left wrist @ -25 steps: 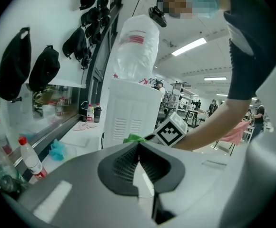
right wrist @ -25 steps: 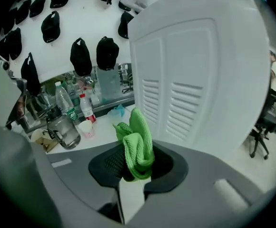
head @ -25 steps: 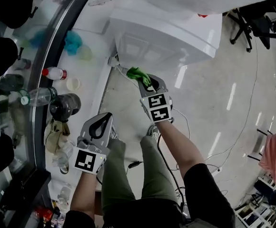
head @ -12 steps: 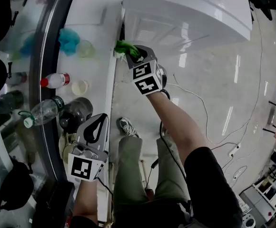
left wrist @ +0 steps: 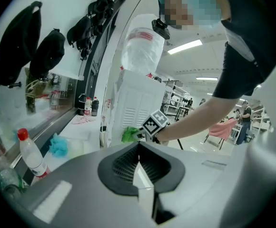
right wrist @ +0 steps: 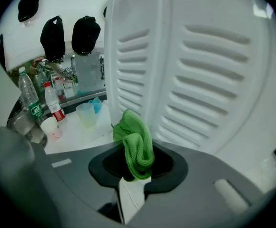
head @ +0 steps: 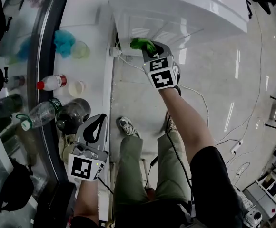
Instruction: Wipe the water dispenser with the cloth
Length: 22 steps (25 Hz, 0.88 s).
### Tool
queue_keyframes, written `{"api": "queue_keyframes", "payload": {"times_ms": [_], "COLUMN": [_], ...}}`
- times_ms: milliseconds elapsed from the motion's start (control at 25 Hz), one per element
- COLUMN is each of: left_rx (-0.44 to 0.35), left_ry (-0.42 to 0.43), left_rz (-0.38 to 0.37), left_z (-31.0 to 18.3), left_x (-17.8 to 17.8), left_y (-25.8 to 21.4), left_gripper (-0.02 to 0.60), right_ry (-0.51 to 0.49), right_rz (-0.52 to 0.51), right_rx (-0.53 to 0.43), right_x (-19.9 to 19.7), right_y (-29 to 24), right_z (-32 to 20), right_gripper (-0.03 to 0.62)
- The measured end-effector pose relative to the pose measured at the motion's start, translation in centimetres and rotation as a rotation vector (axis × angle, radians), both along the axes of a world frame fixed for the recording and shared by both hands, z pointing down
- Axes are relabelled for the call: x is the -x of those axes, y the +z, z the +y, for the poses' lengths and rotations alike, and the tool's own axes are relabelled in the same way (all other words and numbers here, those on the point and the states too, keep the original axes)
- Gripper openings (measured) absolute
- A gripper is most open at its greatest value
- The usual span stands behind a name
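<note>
The white water dispenser (head: 176, 13) stands at the top of the head view, its louvred side panel (right wrist: 200, 75) filling the right gripper view. A bunched green cloth (right wrist: 135, 144) is clamped in my right gripper (head: 150, 49), which is shut on it and presses the cloth (head: 142, 44) against the lower louvres. The left gripper view shows the cloth (left wrist: 129, 134) against the dispenser (left wrist: 133, 103), with a water bottle (left wrist: 140, 49) on top. My left gripper (head: 96, 127) hangs low at the left beside the counter, shut with nothing between its jaws.
A white counter (head: 88, 37) runs along the left with a red-capped bottle (head: 52, 82), a clear bottle (head: 38, 114), a dark jug (head: 73, 112), cups (head: 80, 50) and a blue cloth (head: 63, 40). Cables (head: 200, 103) trail over the glossy floor. Black bags (left wrist: 43, 51) hang on the wall.
My right gripper has carried the green cloth from the dispenser's left edge rightward onto the louvred panel. The left gripper has stayed where it was.
</note>
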<state>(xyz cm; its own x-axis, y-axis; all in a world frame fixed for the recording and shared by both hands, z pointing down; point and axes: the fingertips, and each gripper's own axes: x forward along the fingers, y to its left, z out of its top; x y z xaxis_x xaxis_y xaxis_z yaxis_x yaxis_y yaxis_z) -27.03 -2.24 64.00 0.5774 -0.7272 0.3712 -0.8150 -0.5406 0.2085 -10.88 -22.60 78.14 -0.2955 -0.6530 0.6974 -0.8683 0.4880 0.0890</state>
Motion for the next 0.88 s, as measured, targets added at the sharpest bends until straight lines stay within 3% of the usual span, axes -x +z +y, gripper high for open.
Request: {"api": "queue_keyframes", "payload": {"times_ms": [480, 640, 880], "left_rx": [0.000, -0.001, -0.030], "left_ry": [0.068, 0.084, 0.070], "left_rz": [0.009, 0.011, 0.023], "left_z": [-0.5, -0.5, -1.3], "left_x": [-9.2, -12.6, -17.4], "left_y": [-0.3, -0.4, -2.1], "left_gripper": [0.002, 0.003, 0.003], "right_ry": [0.234, 0.223, 0.140], "right_rz": [0.048, 0.061, -0.011], "right_rx": [0.054, 0.065, 0.025], "right_x": [-17.7, -20.9, -21.3], "right_y": [1.0, 0.8, -2.2], "right_z": [3.1, 4.6, 6.7], "right_gripper": [0.091, 0.091, 0.091]}}
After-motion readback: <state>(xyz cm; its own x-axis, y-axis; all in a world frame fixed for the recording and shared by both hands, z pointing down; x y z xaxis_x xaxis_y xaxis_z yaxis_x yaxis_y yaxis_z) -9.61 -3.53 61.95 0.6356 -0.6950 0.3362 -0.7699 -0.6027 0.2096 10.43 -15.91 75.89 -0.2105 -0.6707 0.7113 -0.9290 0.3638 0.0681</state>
